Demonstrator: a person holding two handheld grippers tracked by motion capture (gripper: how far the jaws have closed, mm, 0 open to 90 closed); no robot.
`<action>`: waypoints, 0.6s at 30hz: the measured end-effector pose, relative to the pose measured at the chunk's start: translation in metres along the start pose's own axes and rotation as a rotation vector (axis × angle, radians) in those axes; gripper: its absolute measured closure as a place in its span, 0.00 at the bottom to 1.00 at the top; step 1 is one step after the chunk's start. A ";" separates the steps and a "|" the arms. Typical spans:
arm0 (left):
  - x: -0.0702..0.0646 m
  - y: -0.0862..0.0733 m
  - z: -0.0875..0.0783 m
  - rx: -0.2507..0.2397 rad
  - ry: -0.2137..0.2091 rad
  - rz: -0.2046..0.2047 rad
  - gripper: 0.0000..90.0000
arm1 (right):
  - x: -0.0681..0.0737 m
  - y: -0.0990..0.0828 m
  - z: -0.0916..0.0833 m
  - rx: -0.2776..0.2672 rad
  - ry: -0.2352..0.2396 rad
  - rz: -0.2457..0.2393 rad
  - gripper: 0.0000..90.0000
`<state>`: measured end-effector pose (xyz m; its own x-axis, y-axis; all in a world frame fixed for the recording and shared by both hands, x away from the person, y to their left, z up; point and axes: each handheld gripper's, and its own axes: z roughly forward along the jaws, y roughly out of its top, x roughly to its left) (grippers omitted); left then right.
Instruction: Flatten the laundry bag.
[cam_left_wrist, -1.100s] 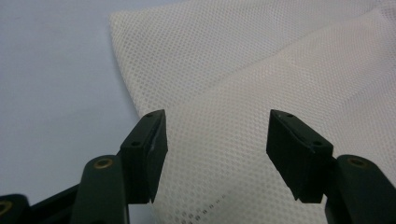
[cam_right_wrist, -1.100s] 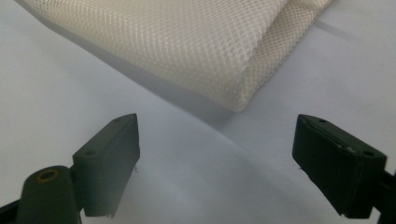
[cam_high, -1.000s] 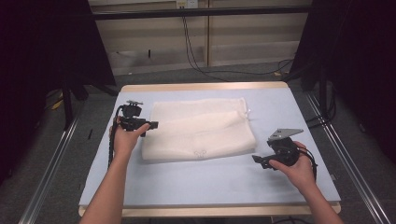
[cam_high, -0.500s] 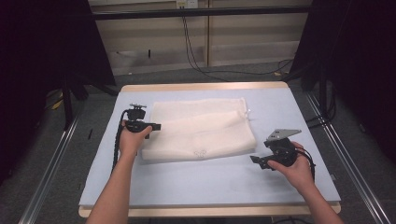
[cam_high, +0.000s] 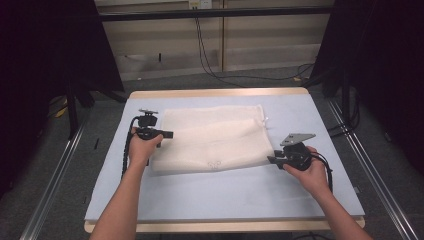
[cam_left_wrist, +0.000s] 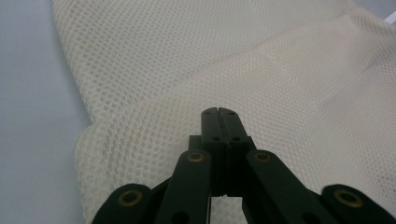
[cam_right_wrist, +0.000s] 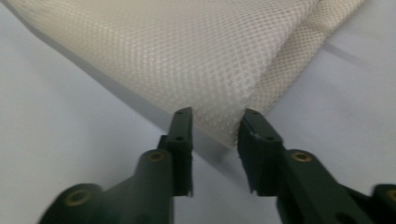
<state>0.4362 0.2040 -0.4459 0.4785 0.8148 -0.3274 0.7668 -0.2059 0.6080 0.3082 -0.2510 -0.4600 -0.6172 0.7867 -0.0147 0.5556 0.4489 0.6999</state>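
Folded mesh bag (cam_high: 210, 142), long axis spanning both grippers: left gripper (cam_left_wrist: 218, 114), jaws just closed tight over its near-left edge; right gripper (cam_right_wrist: 215, 135), jaws just narrowing, straddles the corner unpinched.

Evenly and softly lit from overhead across the pale worktop (cam_high: 300, 125), dark at both sides of the high view, faint shadows beneath the mesh cloth (cam_right_wrist: 187, 60), mild blur on the near black fingers (cam_right_wrist: 182, 140), sharp weave mid-frame, softening toward far edges, without glare.
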 end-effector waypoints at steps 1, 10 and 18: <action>0.001 0.000 0.000 0.002 0.000 -0.003 1.00 | -0.002 0.001 0.001 0.003 0.011 0.007 0.84; 0.015 0.002 -0.005 -0.028 0.045 -0.038 0.97 | -0.011 0.007 0.014 -0.002 0.012 -0.005 0.91; 0.013 -0.008 -0.023 -0.014 0.121 -0.069 0.43 | -0.010 0.004 0.010 0.005 0.016 -0.025 0.90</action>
<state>0.4263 0.2284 -0.4385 0.3690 0.8864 -0.2795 0.7897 -0.1404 0.5972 0.3219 -0.2527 -0.4646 -0.6394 0.7686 -0.0203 0.5432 0.4703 0.6956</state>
